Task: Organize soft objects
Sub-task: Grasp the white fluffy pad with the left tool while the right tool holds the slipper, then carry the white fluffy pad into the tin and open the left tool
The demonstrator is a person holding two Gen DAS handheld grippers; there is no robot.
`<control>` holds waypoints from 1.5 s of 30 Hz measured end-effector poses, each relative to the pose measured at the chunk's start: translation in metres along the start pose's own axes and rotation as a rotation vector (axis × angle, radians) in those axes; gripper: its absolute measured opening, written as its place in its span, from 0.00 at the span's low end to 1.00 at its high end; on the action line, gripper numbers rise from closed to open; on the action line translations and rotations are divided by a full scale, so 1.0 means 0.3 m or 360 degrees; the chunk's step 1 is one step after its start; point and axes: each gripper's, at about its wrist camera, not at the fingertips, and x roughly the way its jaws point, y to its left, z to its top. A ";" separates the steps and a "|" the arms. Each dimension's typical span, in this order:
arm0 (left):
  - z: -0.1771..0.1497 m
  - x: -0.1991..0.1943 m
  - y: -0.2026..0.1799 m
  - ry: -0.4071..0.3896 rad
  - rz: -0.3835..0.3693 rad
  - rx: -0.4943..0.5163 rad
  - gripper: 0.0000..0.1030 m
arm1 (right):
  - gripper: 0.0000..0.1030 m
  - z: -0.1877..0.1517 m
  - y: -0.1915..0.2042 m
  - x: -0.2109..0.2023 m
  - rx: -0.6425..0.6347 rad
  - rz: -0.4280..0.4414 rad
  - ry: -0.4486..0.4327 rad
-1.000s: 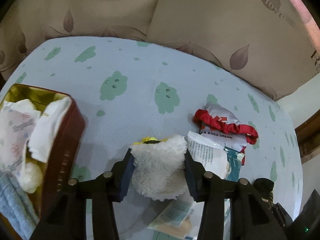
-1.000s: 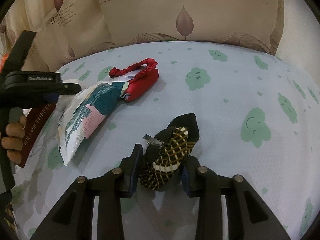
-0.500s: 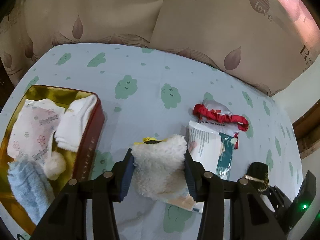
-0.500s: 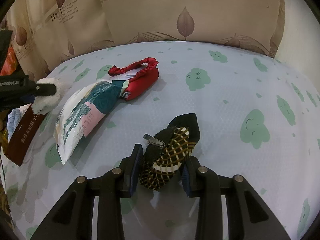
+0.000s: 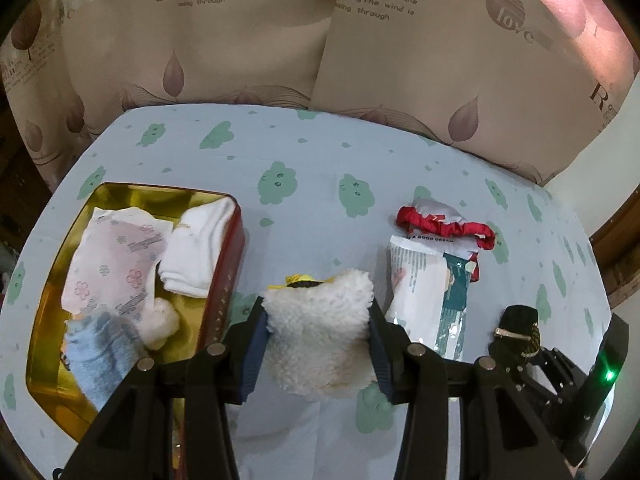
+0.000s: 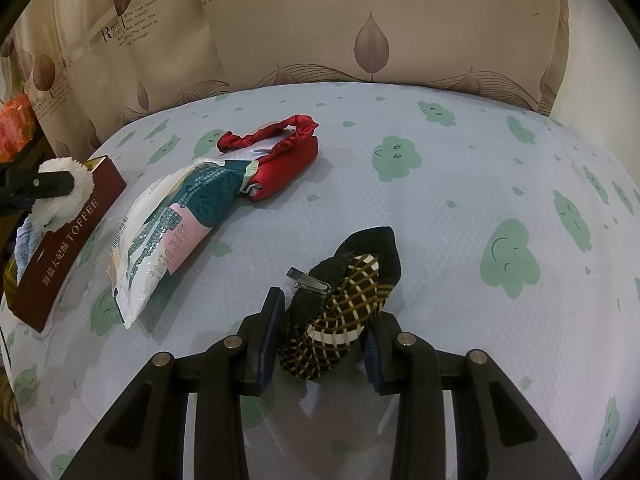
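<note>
My left gripper (image 5: 317, 332) is shut on a fluffy white plush item (image 5: 320, 332) with a yellow tie, held above the bed just right of the gold-lined red tin (image 5: 226, 280). The tin holds white socks (image 5: 200, 248), a tissue pack, a blue cloth and a white puff. My right gripper (image 6: 324, 340) is shut on a black checked sock bundle (image 6: 344, 300) with a metal clip, low over the sheet. The plush and the tin (image 6: 68, 240) show at the left of the right wrist view.
A white and teal plastic packet (image 5: 432, 296) (image 6: 176, 224) and a red scrunched pouch (image 5: 444, 228) (image 6: 280, 152) lie mid-bed. Beige leaf-print pillows (image 5: 320, 40) line the far edge. The cloud-print sheet (image 6: 480, 160) spreads to the right.
My left gripper has risen and drawn back with the plush, so the whole tin now shows. The right gripper has held nearly still on the sock bundle.
</note>
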 end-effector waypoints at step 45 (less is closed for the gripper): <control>-0.095 -0.287 0.531 -0.0125 0.0378 -0.0205 0.45 | 0.33 0.000 0.000 0.000 0.0002 -0.0001 0.0001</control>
